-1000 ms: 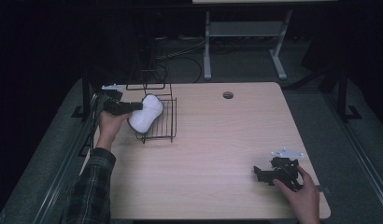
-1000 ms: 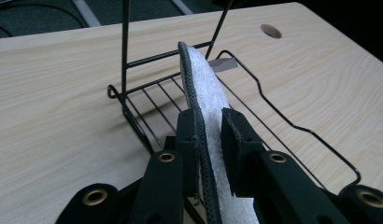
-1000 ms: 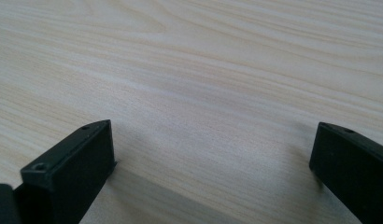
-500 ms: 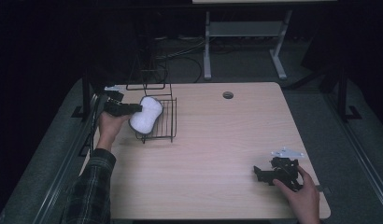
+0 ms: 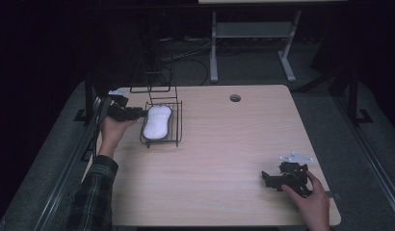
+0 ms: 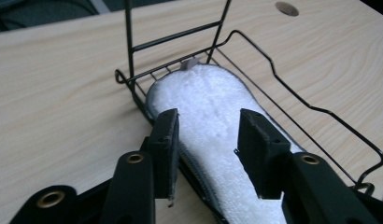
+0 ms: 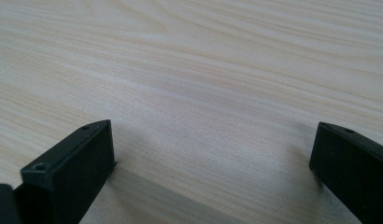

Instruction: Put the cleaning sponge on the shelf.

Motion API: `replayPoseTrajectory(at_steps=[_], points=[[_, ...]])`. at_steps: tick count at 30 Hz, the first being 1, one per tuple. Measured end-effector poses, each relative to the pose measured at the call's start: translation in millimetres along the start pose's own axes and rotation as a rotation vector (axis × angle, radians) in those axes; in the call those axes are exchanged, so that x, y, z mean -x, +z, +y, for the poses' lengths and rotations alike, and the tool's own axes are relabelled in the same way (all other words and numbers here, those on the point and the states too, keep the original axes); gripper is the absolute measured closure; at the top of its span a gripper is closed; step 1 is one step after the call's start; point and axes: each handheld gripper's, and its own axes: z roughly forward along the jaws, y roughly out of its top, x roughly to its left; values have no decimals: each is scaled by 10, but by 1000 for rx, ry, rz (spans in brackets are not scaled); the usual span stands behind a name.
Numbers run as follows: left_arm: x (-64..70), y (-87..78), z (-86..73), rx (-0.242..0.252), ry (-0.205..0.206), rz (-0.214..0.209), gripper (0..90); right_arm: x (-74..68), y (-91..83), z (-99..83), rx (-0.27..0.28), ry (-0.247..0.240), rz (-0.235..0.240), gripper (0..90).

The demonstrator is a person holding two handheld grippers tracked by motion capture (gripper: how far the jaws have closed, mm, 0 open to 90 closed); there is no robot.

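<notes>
Near the worktop's [image 5: 224, 144] far left corner, a black wire basket [image 5: 174, 126] held a white fleecy insole [image 5: 157, 121] lying flat inside it. At its near end the left gripper [image 6: 207, 135] had its jaws parted on either side of the insole, with gaps between pads and fleece, so released rather than gripping. Well apart, at the near right corner, the right gripper [image 5: 269, 179] rested low over bare wood, jaws spread wide and holding nothing.
</notes>
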Motion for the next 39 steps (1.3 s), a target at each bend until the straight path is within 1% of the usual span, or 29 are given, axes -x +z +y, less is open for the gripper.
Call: replayPoseTrajectory(at_steps=[1,3,5,6,8,9,10,12,13,15,16,17,18,20,24,25,26,30,32,34,39], points=[[18,-6,-15,-4,6,2,555,0,0,0,0,-1,0,0],[45,-20,-41,-25,7,-11,519,0,0,0,0,0,0,0],[81,-42,-76,-25,26,-12,474,0,0,0,0,0,0,0],[102,-60,-97,-20,31,-14,464,0,0,0,0,0,0,0],[121,-79,-121,-30,39,-19,428,0,0,0,0,0,0,0],[134,-87,-131,-42,44,-17,416,0,0,0,0,0,0,0],[154,-99,-146,-40,52,-12,385,0,0,0,0,0,0,0],[192,-127,-179,-46,53,-17,369,0,0,0,0,0,0,0],[207,-135,-192,-49,54,-11,346,0,0,0,0,0,0,0],[239,-156,-224,-66,65,-2,327,0,0,0,0,0,0,0],[269,-178,-256,-66,75,7,317,0,0,0,0,0,0,0],[288,-190,-276,-64,76,8,311,0,0,0,0,0,0,0],[316,-222,-315,-78,95,13,307,0,0,0,0,0,0,0],[364,-251,-374,-74,98,24,287,0,0,0,0,0,0,0],[456,-316,-499,-82,107,19,273,0,0,0,0,0,0,0],[476,-331,-521,-85,121,25,267,0,0,0,0,0,0,0],[513,-351,-546,-85,118,21,259,0,0,0,0,0,0,0],[608,-438,-615,-86,132,20,245,0,0,0,0,0,0,0],[658,-482,-669,-87,138,25,243,0,0,0,0,0,0,0],[698,-513,-722,-99,153,37,234,0,0,0,0,0,0,0],[818,-598,-913,-117,162,33,229,0,0,0,0,0,0,0]])
